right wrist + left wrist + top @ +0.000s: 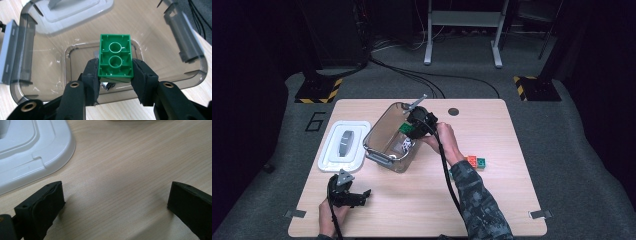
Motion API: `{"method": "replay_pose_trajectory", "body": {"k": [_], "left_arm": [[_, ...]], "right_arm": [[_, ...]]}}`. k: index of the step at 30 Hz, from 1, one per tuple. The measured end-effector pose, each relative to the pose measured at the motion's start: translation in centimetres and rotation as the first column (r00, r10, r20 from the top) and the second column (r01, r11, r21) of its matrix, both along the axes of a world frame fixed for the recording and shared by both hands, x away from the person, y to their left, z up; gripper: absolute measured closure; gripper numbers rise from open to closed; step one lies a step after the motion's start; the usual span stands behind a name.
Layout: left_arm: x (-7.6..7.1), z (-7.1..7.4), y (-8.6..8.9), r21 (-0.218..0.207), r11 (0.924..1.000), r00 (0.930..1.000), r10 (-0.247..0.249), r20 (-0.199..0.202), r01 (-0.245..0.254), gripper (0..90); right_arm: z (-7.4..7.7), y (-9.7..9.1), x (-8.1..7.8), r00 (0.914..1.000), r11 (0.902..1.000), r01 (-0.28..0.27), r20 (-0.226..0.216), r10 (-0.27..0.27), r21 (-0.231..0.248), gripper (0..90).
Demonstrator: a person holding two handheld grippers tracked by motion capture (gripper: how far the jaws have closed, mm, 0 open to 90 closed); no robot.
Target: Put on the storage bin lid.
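My right gripper (114,71) is shut on a green building brick (115,57), whose hollow underside faces the camera. It hangs over the mouth of a clear grey-tinted plastic bin (30,62); in the high view the right gripper (418,125) and the green brick (404,128) sit above the bin (382,145) near its right rim. Something small and white lies on the bin's floor (406,145). My left gripper (359,196) rests low at the table's front left, jaws wide apart over bare wood (116,195), nothing between them.
A white lid (343,145) lies flat left of the bin, and its corner (37,152) shows close to the left gripper. An orange brick (471,160) and a teal brick (481,162) sit on the table right of the right forearm. Floor cables run behind the table.
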State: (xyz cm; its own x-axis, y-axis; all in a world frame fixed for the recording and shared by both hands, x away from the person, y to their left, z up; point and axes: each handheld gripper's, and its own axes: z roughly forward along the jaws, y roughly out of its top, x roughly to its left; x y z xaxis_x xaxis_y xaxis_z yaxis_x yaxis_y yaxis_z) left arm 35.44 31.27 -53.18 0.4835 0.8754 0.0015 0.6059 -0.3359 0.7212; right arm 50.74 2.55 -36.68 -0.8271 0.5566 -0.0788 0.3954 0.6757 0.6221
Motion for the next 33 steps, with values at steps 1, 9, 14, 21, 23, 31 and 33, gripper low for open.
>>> {"method": "replay_pose_trajectory", "body": {"k": [1, 9, 14, 21, 23, 31, 33], "left_arm": [[0.0, 0.0, 0.0, 0.005, 1.0000, 1.0000, -0.005, 0.000, 0.005, 0.4], [0.0, 0.0, 0.0, 0.002, 1.0000, 1.0000, -0.006, 0.003, 0.006, 0.4], [0.0, 0.0, 0.0, 0.004, 1.0000, 1.0000, -0.005, 0.000, 0.005, 0.4], [0.0, 0.0, 0.0, 0.002, 1.0000, 1.0000, -0.004, 0.002, 0.004, 0.4], [0.0, 0.0, 0.0, 0.004, 1.0000, 1.0000, -0.005, 0.000, 0.005, 0.4], [0.0, 0.0, 0.0, 0.001, 1.0000, 1.0000, -0.005, 0.003, 0.005, 0.4], [0.0, 0.0, 0.0, 0.001, 1.0000, 1.0000, -0.004, 0.003, 0.004, 0.4]], "right_arm": [[-0.1, 0.0, 0.0, 1.0000, 1.0000, 0.000, -0.001, 0.000, -0.005, 58.5], [-1.0, 0.5, 0.0, 0.9999, 0.9984, -0.015, -0.001, 0.015, -0.054, 58.4], [-1.3, 0.6, -0.1, 0.9994, 0.9957, -0.034, -0.001, 0.034, -0.086, 58.3], [-0.9, 0.1, -0.3, 0.9998, 0.9966, -0.021, -0.003, 0.021, -0.080, 47.7], [-0.9, 0.0, -0.2, 0.9999, 0.9967, -0.013, -0.006, 0.012, -0.081, 45.8], [0.1, -2.7, -0.9, 0.9968, 0.9953, 0.078, -0.021, -0.077, 0.057, 21.5], [0.3, -3.9, -1.2, 0.9954, 0.9917, 0.096, -0.007, -0.096, 0.086, 18.5]]}}
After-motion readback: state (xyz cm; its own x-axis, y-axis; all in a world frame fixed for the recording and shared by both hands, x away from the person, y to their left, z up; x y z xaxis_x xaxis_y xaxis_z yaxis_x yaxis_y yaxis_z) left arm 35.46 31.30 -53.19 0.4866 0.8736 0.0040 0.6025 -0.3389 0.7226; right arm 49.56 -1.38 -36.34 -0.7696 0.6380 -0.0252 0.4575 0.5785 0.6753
